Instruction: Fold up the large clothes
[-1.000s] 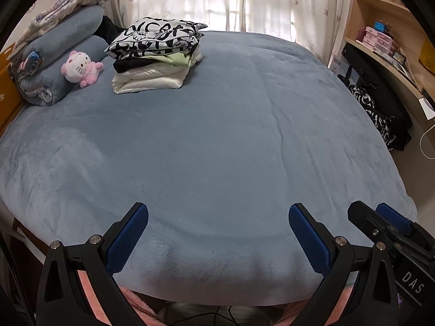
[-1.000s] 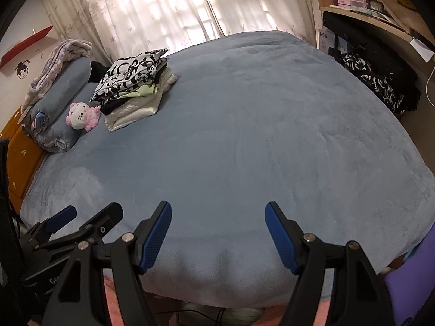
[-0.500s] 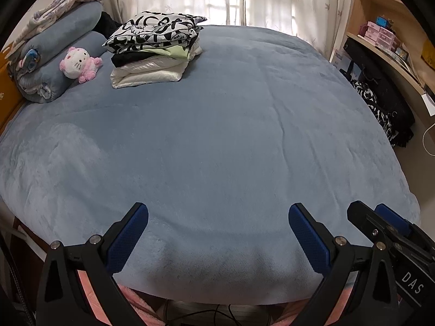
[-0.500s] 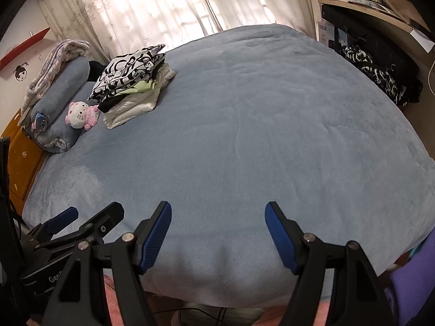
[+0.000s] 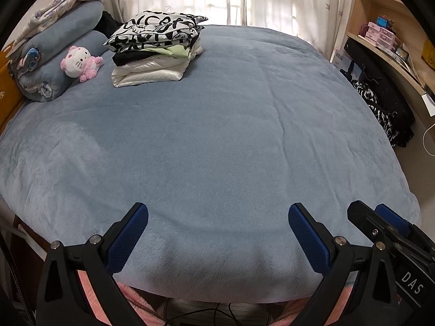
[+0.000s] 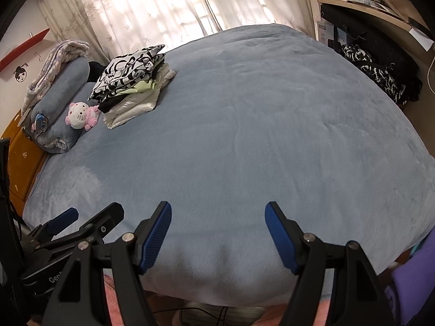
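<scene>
"DAS" in white on the black body of the right gripper [image 5: 391,225], seen from the left wrist. "Gen", cut off, on the left gripper [image 6: 89,217] in the right view. White box [image 5: 341,59] by the shelf carries dark characters, possibly "日云山", too small to confirm.

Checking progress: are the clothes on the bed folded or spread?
Folded: the clothes sit in a neat stack on the bed.
</scene>
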Action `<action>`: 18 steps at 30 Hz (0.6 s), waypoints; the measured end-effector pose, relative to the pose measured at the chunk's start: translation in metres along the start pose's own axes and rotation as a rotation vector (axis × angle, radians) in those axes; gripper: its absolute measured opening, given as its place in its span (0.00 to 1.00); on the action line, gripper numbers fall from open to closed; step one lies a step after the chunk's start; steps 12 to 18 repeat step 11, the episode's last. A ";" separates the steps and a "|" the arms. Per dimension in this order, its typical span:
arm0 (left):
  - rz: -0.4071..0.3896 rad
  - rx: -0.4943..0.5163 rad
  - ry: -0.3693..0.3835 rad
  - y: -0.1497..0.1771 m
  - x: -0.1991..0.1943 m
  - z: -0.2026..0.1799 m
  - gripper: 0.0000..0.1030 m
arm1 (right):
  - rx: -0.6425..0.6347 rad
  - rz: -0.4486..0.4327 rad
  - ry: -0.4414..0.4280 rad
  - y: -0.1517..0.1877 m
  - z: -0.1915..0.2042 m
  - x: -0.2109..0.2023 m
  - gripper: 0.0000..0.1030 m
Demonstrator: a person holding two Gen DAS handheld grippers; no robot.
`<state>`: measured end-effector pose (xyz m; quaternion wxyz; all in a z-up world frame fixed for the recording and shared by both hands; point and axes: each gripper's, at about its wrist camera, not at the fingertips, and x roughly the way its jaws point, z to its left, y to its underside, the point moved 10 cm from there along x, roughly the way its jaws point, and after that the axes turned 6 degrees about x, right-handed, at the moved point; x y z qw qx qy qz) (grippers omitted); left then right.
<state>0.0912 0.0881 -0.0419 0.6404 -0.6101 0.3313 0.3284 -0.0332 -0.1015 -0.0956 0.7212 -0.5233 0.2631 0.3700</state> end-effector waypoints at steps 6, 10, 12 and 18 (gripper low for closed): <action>0.001 -0.007 0.001 0.002 -0.001 -0.001 0.99 | 0.004 -0.001 -0.002 0.001 0.000 -0.001 0.70; 0.004 -0.009 0.000 0.004 -0.002 0.000 0.99 | 0.006 -0.001 0.000 0.002 0.001 0.000 0.70; 0.006 -0.009 -0.001 0.004 -0.002 0.000 0.99 | 0.006 0.000 0.001 0.002 0.000 0.000 0.70; 0.006 -0.009 -0.001 0.004 -0.002 0.000 0.99 | 0.006 0.000 0.001 0.002 0.000 0.000 0.70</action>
